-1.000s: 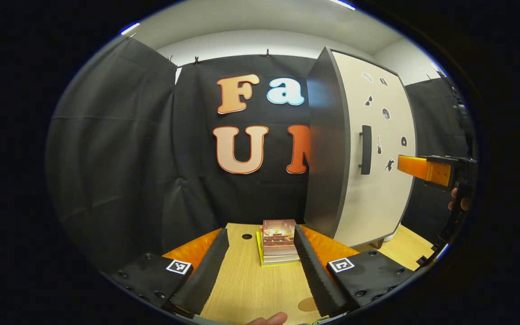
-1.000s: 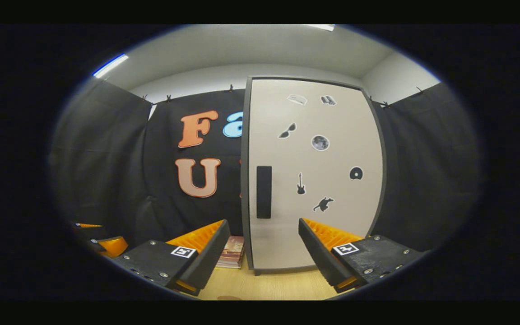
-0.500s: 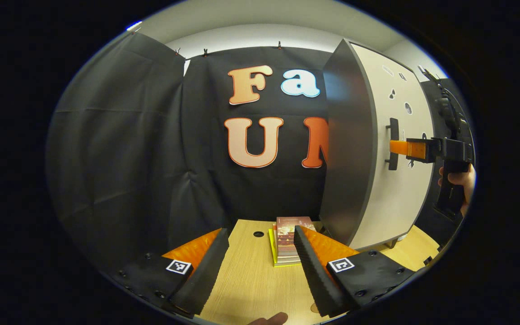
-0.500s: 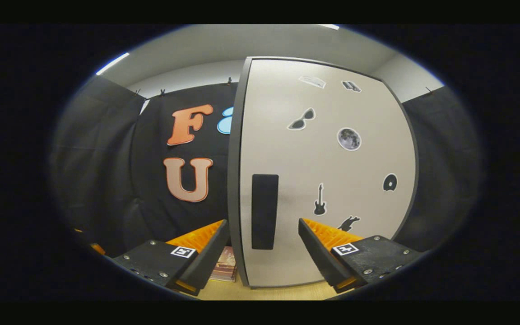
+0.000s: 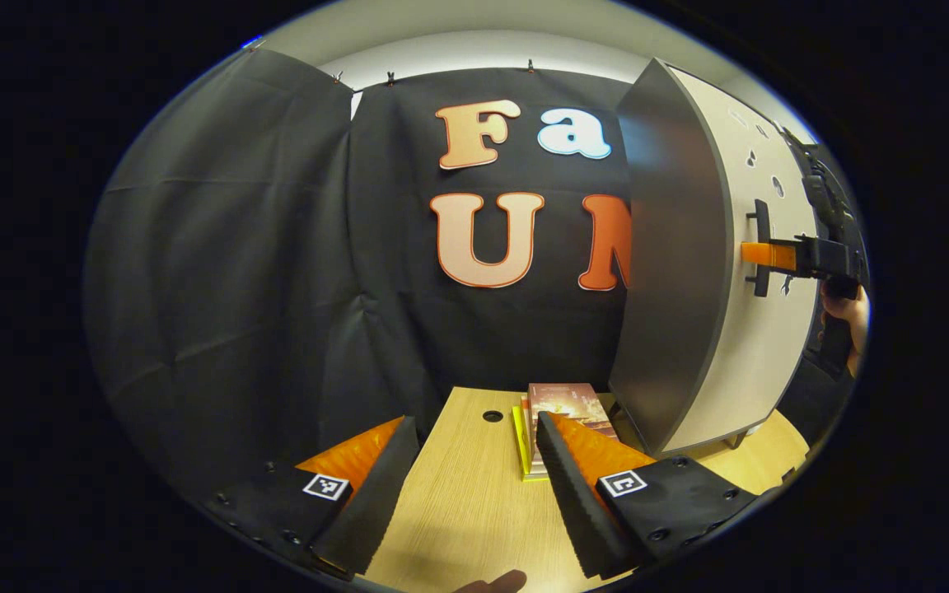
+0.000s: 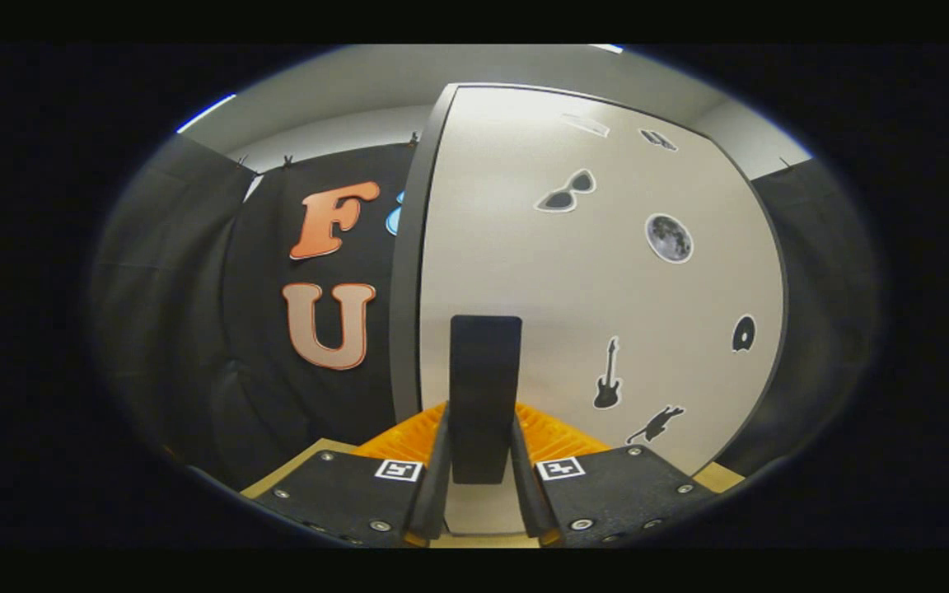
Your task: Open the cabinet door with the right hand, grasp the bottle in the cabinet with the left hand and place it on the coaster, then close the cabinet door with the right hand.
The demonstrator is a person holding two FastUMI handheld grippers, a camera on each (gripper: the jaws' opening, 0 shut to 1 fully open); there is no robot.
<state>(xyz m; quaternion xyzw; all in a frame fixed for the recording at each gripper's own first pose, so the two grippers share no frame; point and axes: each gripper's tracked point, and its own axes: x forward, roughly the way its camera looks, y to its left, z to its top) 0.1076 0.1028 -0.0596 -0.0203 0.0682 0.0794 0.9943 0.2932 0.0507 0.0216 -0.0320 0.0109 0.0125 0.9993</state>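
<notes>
The cabinet [image 5: 672, 272] stands on the right of the wooden table, with a grey side and a white door [image 6: 573, 296] that lies flush with it. The door bears several dark stickers and a black upright handle [image 6: 484, 371]. My right gripper [image 6: 481, 445] is shut on that handle, one finger pressed against each side. In the left gripper view the right gripper [image 5: 763, 254] meets the handle [image 5: 759, 222], with a hand [image 5: 849, 313] behind it. My left gripper [image 5: 474, 428] hangs open over the table [image 5: 458, 511], holding nothing. The cabinet's inside is hidden.
A stack of books [image 5: 561, 403] lies on the table beside the cabinet's left foot, just behind my left gripper's right finger. A small round hole [image 5: 493, 416] is in the tabletop near the back. A fingertip [image 5: 491, 583] shows at the front edge.
My right gripper moved forward to the door and shut its fingers on the handle. The left gripper swung left, so the cabinet now sits farther right in its view.
</notes>
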